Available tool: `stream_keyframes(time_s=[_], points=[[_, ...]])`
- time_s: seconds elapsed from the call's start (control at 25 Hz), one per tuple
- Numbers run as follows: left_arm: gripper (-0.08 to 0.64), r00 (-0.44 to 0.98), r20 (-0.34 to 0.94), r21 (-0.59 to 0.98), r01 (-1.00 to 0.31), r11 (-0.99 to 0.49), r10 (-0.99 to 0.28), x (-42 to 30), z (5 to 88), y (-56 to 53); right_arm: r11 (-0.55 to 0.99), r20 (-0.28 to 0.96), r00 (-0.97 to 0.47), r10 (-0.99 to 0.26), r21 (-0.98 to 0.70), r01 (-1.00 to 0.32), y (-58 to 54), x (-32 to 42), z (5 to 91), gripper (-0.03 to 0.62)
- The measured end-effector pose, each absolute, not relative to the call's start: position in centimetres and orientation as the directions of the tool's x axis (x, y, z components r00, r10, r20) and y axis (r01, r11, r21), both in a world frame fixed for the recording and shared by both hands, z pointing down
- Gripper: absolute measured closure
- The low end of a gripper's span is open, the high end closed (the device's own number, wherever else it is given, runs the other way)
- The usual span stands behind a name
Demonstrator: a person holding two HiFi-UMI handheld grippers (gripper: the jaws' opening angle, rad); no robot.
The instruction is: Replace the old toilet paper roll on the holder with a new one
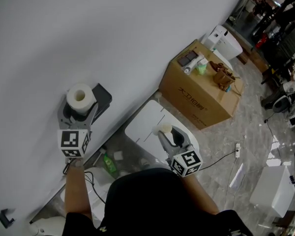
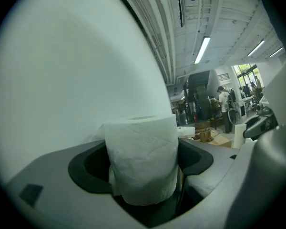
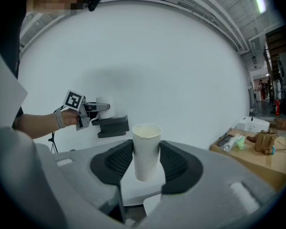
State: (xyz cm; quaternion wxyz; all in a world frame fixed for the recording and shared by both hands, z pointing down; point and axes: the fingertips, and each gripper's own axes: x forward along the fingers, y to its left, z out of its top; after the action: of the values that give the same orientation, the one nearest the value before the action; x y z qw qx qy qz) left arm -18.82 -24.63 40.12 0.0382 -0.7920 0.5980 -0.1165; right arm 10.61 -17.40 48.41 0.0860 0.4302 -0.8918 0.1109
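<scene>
Plain white wall (image 1: 113,33) across the far left of the head view. At its foot, far right, a large cardboard box (image 1: 201,102) cluttered on top (a brown object and a few small items, too small to name). Nearer than the box, close against the wall, a white toilet tank (image 1: 145,127).

Left gripper (image 1: 79,111) up at the wall, on the left, marker cube nearest the camera. Jaws spread wide and closed on the new toilet paper roll (image 1: 80,95), pads pressed against its sides, roll upright with the core hole facing up. Same hold seen from the left gripper view: left gripper (image 2: 143,175) around a thick, soft white roll (image 2: 142,156).

Right gripper (image 1: 169,134) lower and to the right, above the tank. Jaws partly apart and clamped on the old empty tube (image 1: 164,128), pale and bare, standing upright between the ribbed pads (image 3: 174,163).

Black holder (image 1: 103,100) fixed to the wall just right of the new roll; touching or not, cannot tell. Small green bottle (image 1: 109,164) on the near floor under the holder.
</scene>
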Motion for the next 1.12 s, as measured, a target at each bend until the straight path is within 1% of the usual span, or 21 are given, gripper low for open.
stream_keyframes(time_s=[0.2, 0.48, 0.72, 1.12], points=[[0.144, 0.252, 0.141, -0.204, -0.939, -0.278, -0.957, -19.1, 41.3, -24.6, 0.598, 0.253, -0.607, -0.753, -0.12, -0.793, -17.0, 10.5, 48.5, 0.419], [0.144, 0.239, 0.111, -0.199, -0.946, -0.257, -0.965, -19.1, 41.5, -24.3, 0.592, 0.257, -0.601, -0.757, -0.119, -0.797, -16.5, 10.6, 48.6, 0.419], [0.143, 0.228, 0.094, -0.166, -0.956, -0.241, -0.969, -19.5, 41.7, -24.0, 0.595, 0.254, -0.603, -0.756, -0.118, -0.795, -16.5, 10.6, 48.4, 0.419], [0.143, 0.214, 0.12, -0.112, -0.967, -0.227, -0.969, -19.9, 42.6, -23.2, 0.614, 0.258, -0.623, -0.738, -0.125, -0.779, -16.6, 10.6, 48.7, 0.42]])
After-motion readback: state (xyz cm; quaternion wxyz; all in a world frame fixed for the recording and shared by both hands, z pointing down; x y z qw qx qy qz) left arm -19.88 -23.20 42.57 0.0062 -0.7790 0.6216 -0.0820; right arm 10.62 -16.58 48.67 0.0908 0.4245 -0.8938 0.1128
